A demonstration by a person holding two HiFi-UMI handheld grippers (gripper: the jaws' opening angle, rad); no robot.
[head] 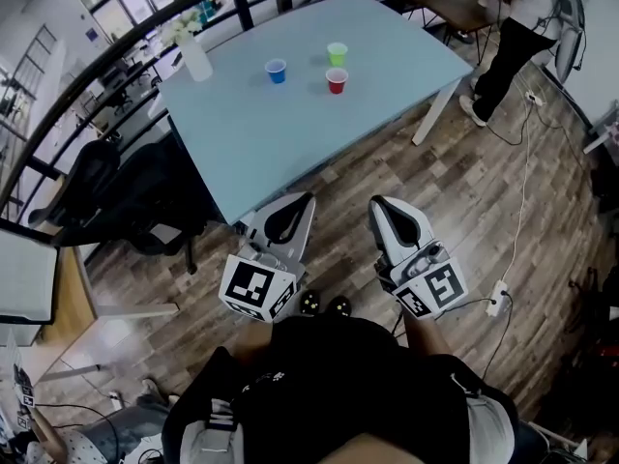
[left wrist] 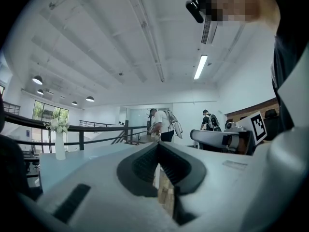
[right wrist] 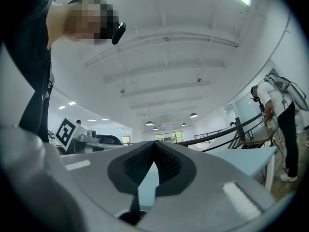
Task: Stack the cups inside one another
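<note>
**Wood floor, pale blue table: both grippers shut and empty, well short of the cups**

Wooden floor (head: 484, 211) fills the lower half of the head view, and a pale blue table (head: 290, 143) runs from the centre up towards 12 o'clock. The left gripper (head: 293, 204) and right gripper (head: 385, 208) are held side by side over the floor, pointing at the table. In each gripper view the ribbed pads meet at their tips with nothing between them: left gripper (left wrist: 158, 146), right gripper (right wrist: 153, 146).

All three cups stand upright and apart on the far part of the table. The blue cup (head: 277, 71) is at 11 o'clock of the group, the green cup (head: 337, 54) at 1 o'clock, and the red cup (head: 337, 81) just below the green one. None is inside another.

A white vase (head: 196, 61) stands near the table's 10 o'clock edge. The table's near corner lies just beside the left gripper. A black chair (head: 126, 196) crowds the 9 o'clock side under a dark railing (head: 126, 42). A person (head: 517, 27) stands at 2 o'clock beyond the table leg (head: 432, 114). A power strip (head: 499, 298) lies on the floor at 4 o'clock. Open floor lies ahead of the right gripper.
</note>
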